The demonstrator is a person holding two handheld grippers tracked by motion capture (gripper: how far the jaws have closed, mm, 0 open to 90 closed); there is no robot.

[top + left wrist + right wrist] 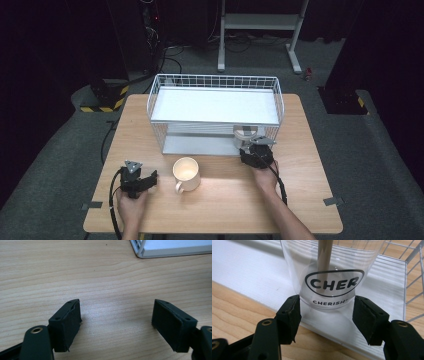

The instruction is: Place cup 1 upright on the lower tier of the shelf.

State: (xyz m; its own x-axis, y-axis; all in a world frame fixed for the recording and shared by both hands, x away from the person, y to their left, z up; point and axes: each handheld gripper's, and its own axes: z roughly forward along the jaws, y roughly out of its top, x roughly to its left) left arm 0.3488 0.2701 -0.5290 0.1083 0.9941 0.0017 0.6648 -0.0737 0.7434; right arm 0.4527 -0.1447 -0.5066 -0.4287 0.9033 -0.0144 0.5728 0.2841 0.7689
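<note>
Here the clear cup (329, 272), printed CHERISH in black, is pinched at its base by the right gripper (325, 308)

Two forearms come in from the bottom of the high view, each hand holding a black tool. The left tool (145, 181) sits low at the near left, its jaws standing apart with nothing between them. The right tool (252, 145) reaches further forward, its jaws narrowed, pads (291, 315) touching what sits between them.
</note>
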